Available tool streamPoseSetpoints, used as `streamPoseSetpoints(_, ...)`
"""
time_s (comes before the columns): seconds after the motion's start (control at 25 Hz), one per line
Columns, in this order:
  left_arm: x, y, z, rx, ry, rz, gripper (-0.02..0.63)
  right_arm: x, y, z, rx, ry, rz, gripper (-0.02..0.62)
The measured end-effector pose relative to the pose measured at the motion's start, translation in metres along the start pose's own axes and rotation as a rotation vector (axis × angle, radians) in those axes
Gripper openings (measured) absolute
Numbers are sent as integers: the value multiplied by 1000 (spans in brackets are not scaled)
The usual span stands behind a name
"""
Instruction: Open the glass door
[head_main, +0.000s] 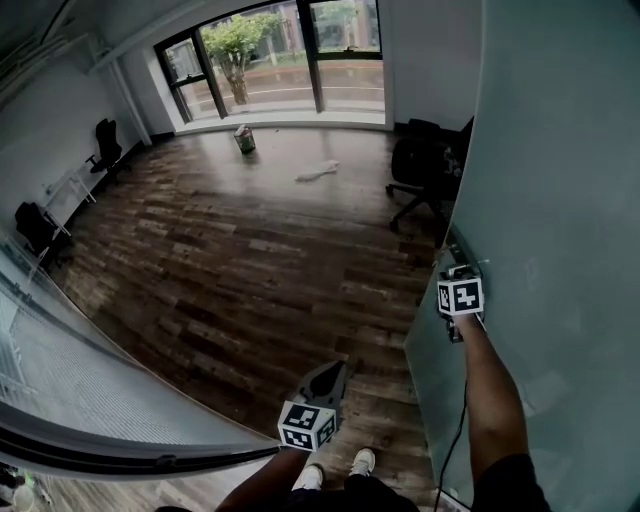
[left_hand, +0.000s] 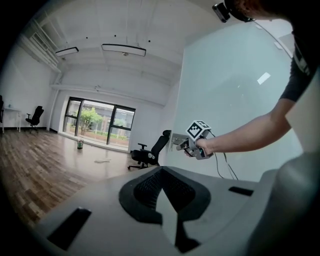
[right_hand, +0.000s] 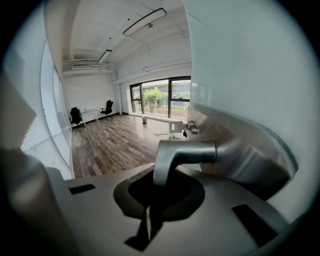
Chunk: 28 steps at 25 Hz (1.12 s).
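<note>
Right at the bottom, just beyond the person's shoes (head_main: 362, 462), the left gripper (head_main: 328, 372) hangs free over the wooden floor (head_main: 220, 250), its jaws pressed together with nothing between them. Out to the right, at arm's length, the right gripper (right_hand: 159, 182) is clamped on the metal handle (right_hand: 182, 152), with the lever's bent end squeezed between its jaws. That handle sits on a steel plate near the edge of the glass door (head_main: 560, 180), a tall frosted pane filling the right side. Past the door's edge stands a black office chair (head_main: 420, 170). Farther across the boards lie a white rag (head_main: 318, 171) and a small bucket (head_main: 244, 139). At the back, big windows (head_main: 270, 50) show green trees.
</note>
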<state>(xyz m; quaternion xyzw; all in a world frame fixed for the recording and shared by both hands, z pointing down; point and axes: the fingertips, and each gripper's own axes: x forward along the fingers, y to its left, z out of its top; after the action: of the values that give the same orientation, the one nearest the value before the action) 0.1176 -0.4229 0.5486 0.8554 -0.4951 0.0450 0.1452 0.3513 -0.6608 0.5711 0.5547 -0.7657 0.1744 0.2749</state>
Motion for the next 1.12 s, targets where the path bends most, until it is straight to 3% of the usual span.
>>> streamPoseSetpoints(0.28,21,-4,-19,-5,54,34,-3,-2,-88,0,67,13,-74,14)
streamPoseSetpoints(0.64,39,-14,-27,56,89,20,-3,-11,-181,-12,141,36,-159,15)
streamPoseSetpoints(0.92,62,-31,-28,84,109,-20,-3,-11,-237,-22,171,69,-197,15)
streamPoseSetpoints(1.12,63,-33,-39,105,102,-36,-3,-14,-246,-33,177,111,-207,15)
